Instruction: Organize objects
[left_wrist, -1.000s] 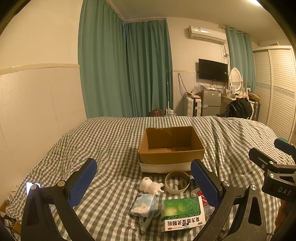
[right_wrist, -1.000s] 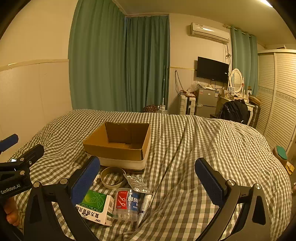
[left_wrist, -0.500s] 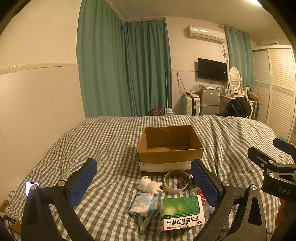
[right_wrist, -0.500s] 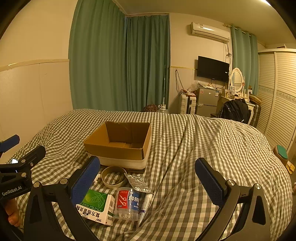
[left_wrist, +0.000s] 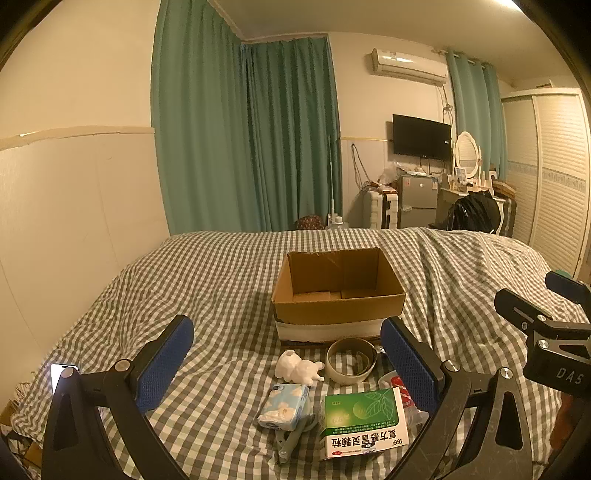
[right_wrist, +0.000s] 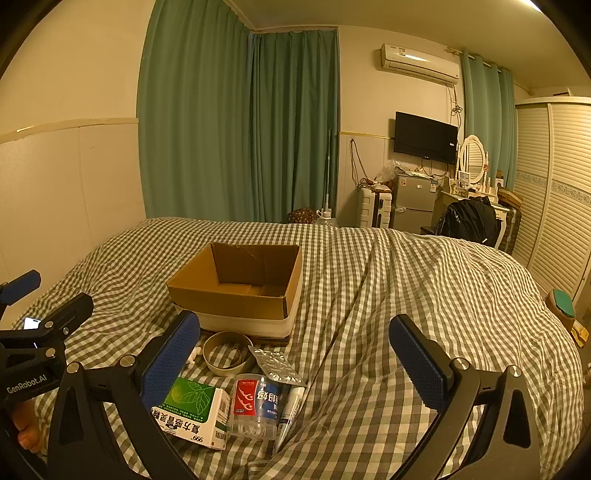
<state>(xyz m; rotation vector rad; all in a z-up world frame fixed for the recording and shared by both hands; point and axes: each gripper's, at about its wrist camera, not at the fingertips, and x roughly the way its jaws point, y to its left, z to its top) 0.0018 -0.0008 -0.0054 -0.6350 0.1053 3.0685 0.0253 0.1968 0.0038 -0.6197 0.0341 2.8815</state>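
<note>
An open brown cardboard box (left_wrist: 338, 291) (right_wrist: 240, 284) stands empty on the checked bed. In front of it lie a tape ring (left_wrist: 351, 360) (right_wrist: 226, 352), a white figurine (left_wrist: 298, 371), a tissue pack (left_wrist: 283, 405), a grey clip (left_wrist: 290, 441), a green medicine box (left_wrist: 360, 421) (right_wrist: 194, 410), a clear floss-pick tub (right_wrist: 255, 404), a foil blister pack (right_wrist: 275, 363) and a small tube (right_wrist: 291, 408). My left gripper (left_wrist: 286, 365) hovers open above these items. My right gripper (right_wrist: 295, 363) is open too, holding nothing, over the bedcover to the right of them.
The bed runs along the left wall (left_wrist: 74, 221); a lit phone (left_wrist: 61, 373) lies at its left edge. Green curtains (left_wrist: 251, 147), a small fridge (left_wrist: 417, 203), a dressing table and a slatted wardrobe (right_wrist: 554, 203) stand beyond. A person's fingers (right_wrist: 26, 434) show at lower left.
Both grippers have drifted slightly; the box and items sit a little lower and nearer in the views. Nothing was grasped or moved.
</note>
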